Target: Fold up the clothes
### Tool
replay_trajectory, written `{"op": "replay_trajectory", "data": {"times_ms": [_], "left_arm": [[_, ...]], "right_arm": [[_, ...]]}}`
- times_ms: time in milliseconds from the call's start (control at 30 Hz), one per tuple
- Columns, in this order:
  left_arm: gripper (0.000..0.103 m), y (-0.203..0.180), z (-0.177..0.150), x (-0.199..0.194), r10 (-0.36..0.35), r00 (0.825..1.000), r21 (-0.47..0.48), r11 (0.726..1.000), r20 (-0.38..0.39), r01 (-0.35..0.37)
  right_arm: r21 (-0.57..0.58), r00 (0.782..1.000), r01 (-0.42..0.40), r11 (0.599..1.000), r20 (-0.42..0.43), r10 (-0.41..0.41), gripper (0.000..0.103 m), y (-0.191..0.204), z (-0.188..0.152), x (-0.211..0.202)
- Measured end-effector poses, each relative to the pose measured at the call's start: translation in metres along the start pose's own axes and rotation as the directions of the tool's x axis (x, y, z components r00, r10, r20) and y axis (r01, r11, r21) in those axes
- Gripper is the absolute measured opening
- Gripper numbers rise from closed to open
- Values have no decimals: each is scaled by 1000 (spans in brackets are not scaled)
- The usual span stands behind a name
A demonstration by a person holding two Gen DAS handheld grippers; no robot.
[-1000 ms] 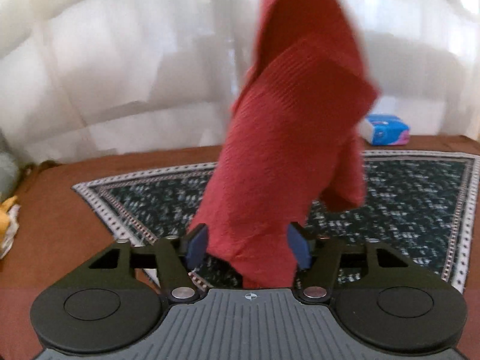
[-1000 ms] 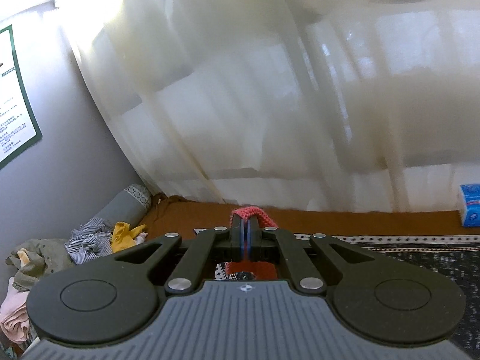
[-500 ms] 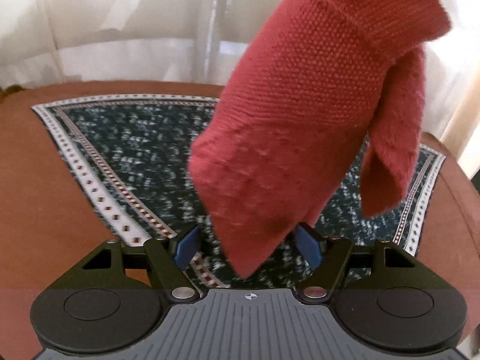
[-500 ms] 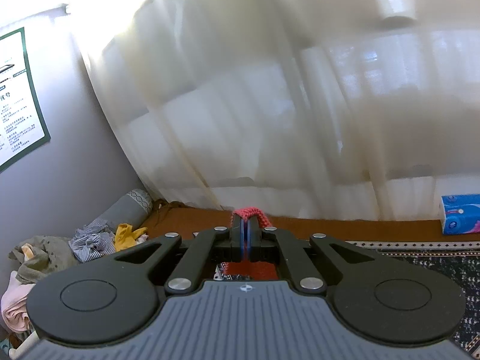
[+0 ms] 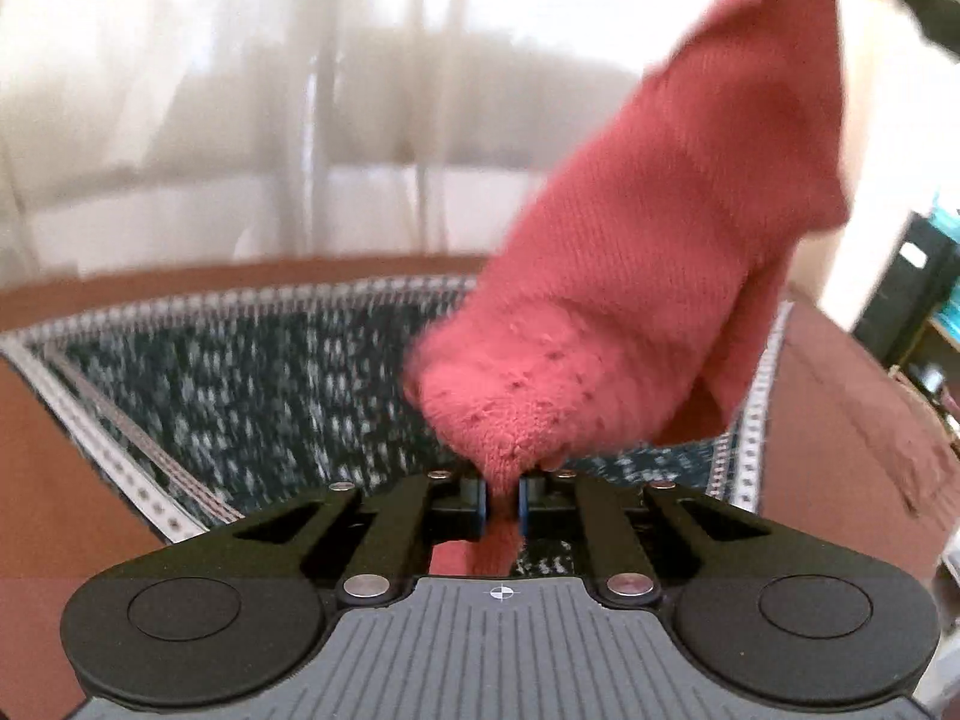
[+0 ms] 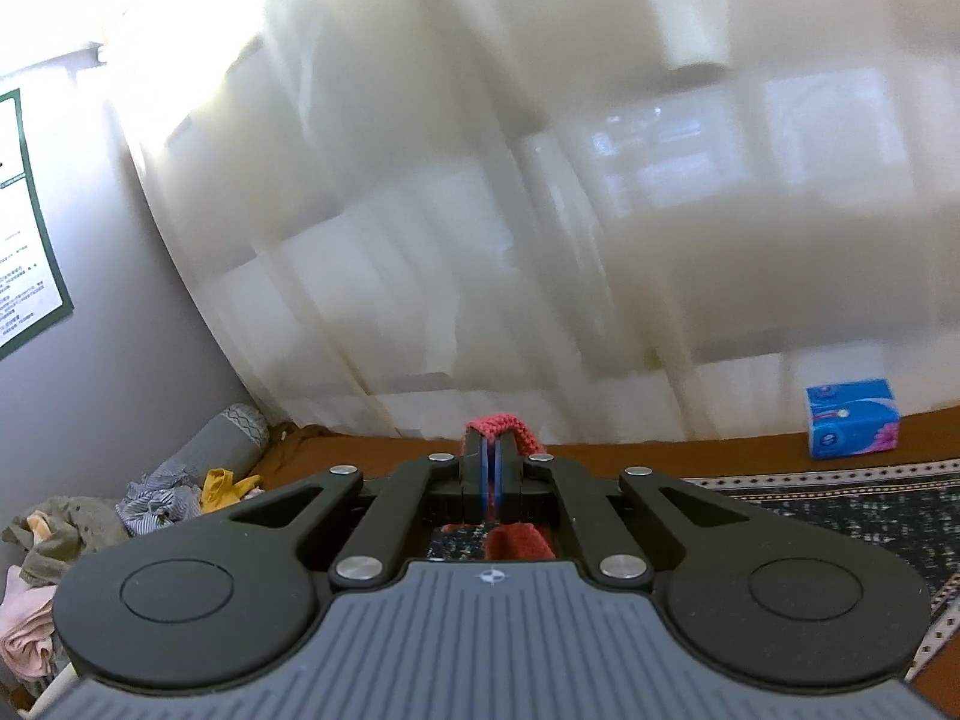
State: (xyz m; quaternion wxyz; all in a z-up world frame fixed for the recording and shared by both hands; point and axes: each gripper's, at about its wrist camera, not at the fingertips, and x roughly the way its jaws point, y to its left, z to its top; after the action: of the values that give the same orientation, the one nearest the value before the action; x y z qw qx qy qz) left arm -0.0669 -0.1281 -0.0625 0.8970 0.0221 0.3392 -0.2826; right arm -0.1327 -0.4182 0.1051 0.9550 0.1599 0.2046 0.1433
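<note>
In the left wrist view, the left gripper (image 5: 503, 504) sat at the lower centre of the frame, its blue pads drawn in on a pinch of the red knitted garment (image 5: 648, 276); its jaws had just been closing, and the cloth was caught between them, a strip of it passing down through the narrow gap behind the pads. From that pinch the garment rose toward the upper right of the frame, stretched in a thick diagonal band, and its top end met a dark object at the upper right corner that was too blurred to make out. A loose flap hung from the band's right side. Below and behind the cloth lay a dark patterned rug (image 5: 240, 396) with a pale dotted border, spread on a brown surface (image 5: 54, 516), and sheer white curtains (image 5: 270, 120) filled the upper left. In the right wrist view, the right gripper (image 6: 493, 468) held its pads pressed together on a small fold of the same red garment (image 6: 498, 423), which poked up above the fingertips at the centre of the frame, with more red showing beneath the jaws. A blue tissue box (image 6: 852, 419) stood on the brown surface at the right, near the rug's edge. A heap of mixed clothes (image 6: 108, 516) lay at the lower left beside a grey bolster (image 6: 231, 441), and a green-framed poster (image 6: 24, 240) hung on the wall at the left edge.
</note>
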Motion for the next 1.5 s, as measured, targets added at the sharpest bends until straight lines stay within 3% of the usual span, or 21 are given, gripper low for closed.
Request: {"op": "replay_trajectory", "data": {"times_ms": [100,300,367,467,567,733,800,933,967,1033,1133,1267,1300,1367,1500], "left_arm": [[5,-3,10,-41,-22,999,20,1000,41,21],[5,0,39,-113,-76,987,-123,988,141,94],[5,4,46,-123,-66,985,-140,986,157,88],[6,23,50,-102,-25,994,-186,982,106,44],[7,54,38,-49,2,999,-268,963,-42,-13],[7,96,2,43,42,966,-327,936,-256,-127],[7,109,2,65,45,958,-348,926,-284,-147],[9,127,17,81,33,961,-375,916,-276,-139],[11,133,21,87,44,959,-368,918,-281,-150],[36,145,27,100,70,953,-358,917,-296,-178],[41,163,30,112,96,943,-354,911,-318,-212],[47,176,35,109,115,943,-309,927,-313,-215],[51,177,36,106,125,944,-281,935,-306,-215],[55,169,40,98,141,947,-188,961,-290,-201],[70,136,47,96,127,960,30,992,-249,-124]], "right_arm": [[-17,1000,3,1000,1,-3,2,-3,2,-22],[-7,999,-31,999,17,31,2,-6,12,-61],[-35,1000,-23,999,18,24,2,-4,15,-63],[-29,1000,-8,1000,-18,8,2,-15,12,-38],[53,997,20,998,-82,-15,2,-44,-4,9],[185,963,159,970,-248,-110,2,-103,-67,113],[230,942,210,950,-307,-134,2,-120,-88,149],[268,921,255,929,-359,-149,2,-136,-102,201],[277,917,266,923,-369,-153,2,-140,-102,214],[303,907,287,909,-390,-157,3,-147,-100,239],[333,884,329,884,-437,-165,5,-158,-104,275],[346,860,370,862,-478,-177,30,-163,-110,295],[348,863,364,864,-474,-173,34,-162,-110,293],[343,868,354,870,-466,-170,52,-160,-107,285],[277,877,349,895,-433,-207,56,-150,-95,248]]}}
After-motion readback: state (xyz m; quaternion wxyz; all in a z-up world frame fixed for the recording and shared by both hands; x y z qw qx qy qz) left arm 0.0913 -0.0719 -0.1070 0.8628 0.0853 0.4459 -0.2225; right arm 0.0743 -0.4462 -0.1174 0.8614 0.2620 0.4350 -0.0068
